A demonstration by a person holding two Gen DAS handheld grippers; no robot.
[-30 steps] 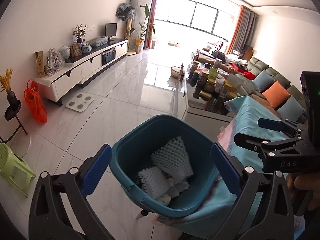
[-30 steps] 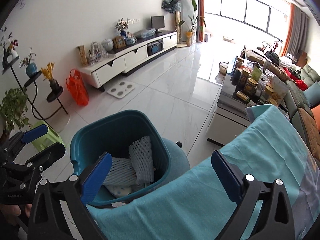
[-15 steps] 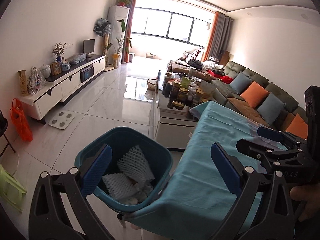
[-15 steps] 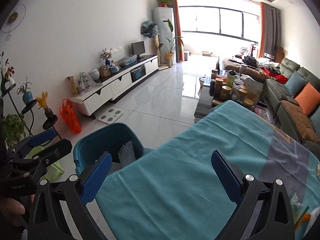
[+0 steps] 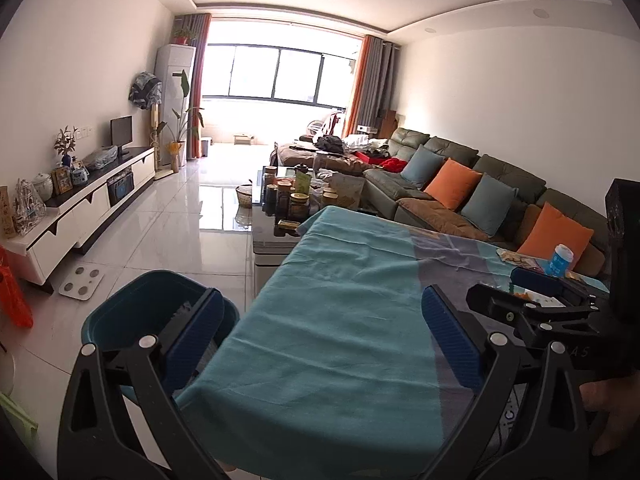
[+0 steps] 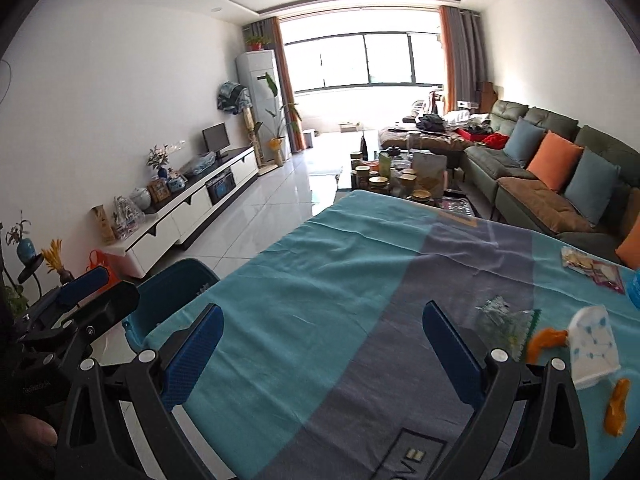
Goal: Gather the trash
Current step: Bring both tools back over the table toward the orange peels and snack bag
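A blue trash bin (image 5: 136, 312) stands on the floor at the table's left edge; it also shows in the right wrist view (image 6: 176, 284). My left gripper (image 5: 322, 340) is open and empty above the teal tablecloth (image 5: 332, 320). My right gripper (image 6: 322, 344) is open and empty over the cloth (image 6: 320, 280). Trash lies to its right: a clear crumpled wrapper (image 6: 502, 318), a white paper cup (image 6: 592, 346), orange peel pieces (image 6: 546, 342) and a snack packet (image 6: 592, 268). A blue cup (image 5: 560, 260) stands at the far right in the left wrist view.
A glass coffee table with several jars (image 5: 292, 204) stands beyond the table. A sofa with orange and blue cushions (image 5: 452, 184) runs along the right. A white TV cabinet (image 5: 80, 208) lines the left wall. A scale (image 5: 82, 278) lies on the tiled floor.
Both grippers have tilted up and swung right, away from the bin and over the table. The foam nets in the bin have dropped out of sight. Trash on the cloth has come into view.
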